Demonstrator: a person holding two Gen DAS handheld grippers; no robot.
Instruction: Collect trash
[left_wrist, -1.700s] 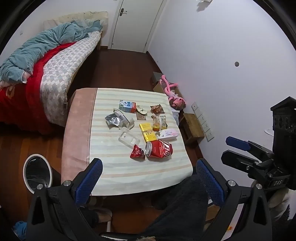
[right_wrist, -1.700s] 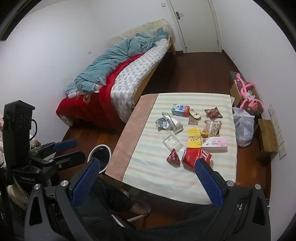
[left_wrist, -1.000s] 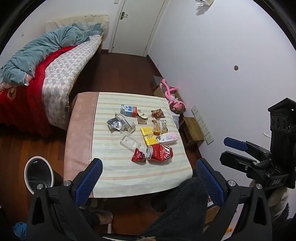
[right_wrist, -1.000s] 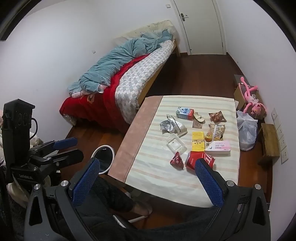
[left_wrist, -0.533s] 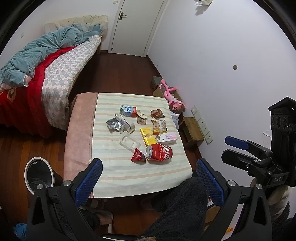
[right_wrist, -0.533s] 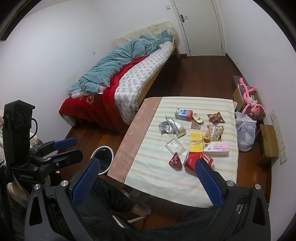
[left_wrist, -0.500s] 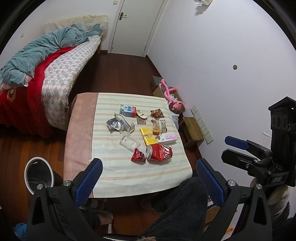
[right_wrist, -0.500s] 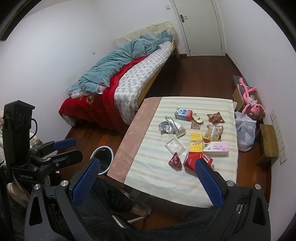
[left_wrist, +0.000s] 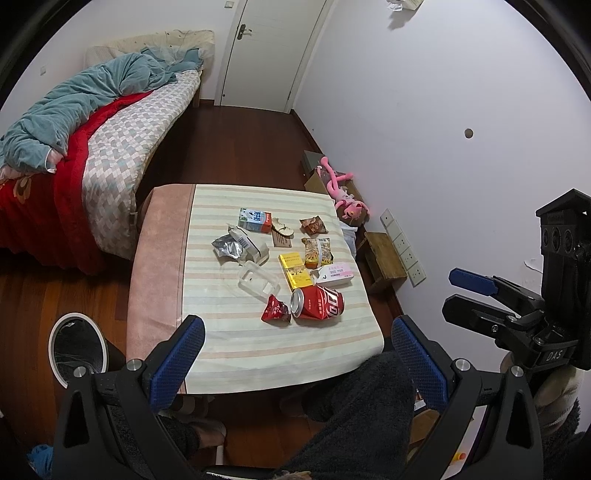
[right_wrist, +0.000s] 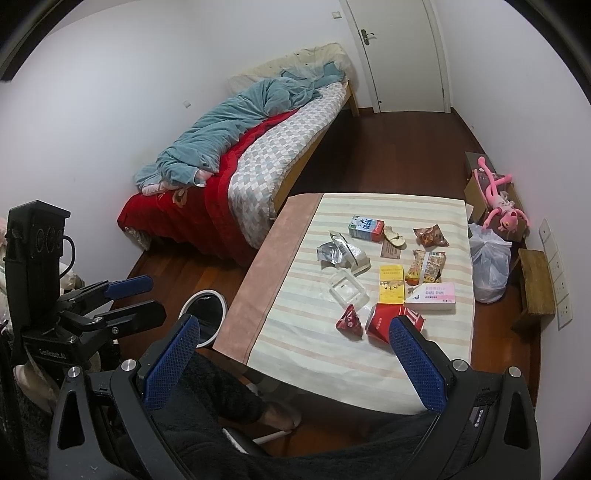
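1. Both grippers, left gripper (left_wrist: 295, 354) and right gripper (right_wrist: 291, 358), hover with fingers spread wide, holding nothing.
2. The red can (left_wrist: 317, 303) lies on the counter (left_wrist: 236, 343); likely light, dentable, slippery, so grip mid-body.

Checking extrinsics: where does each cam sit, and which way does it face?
Left wrist: on the left gripper, high, facing the striped table; own fingers, lap and right gripper show.
Right wrist: on the right gripper, same aim; own fingers, lap and left gripper show.
Shared: table, red can, bin, bed, door.
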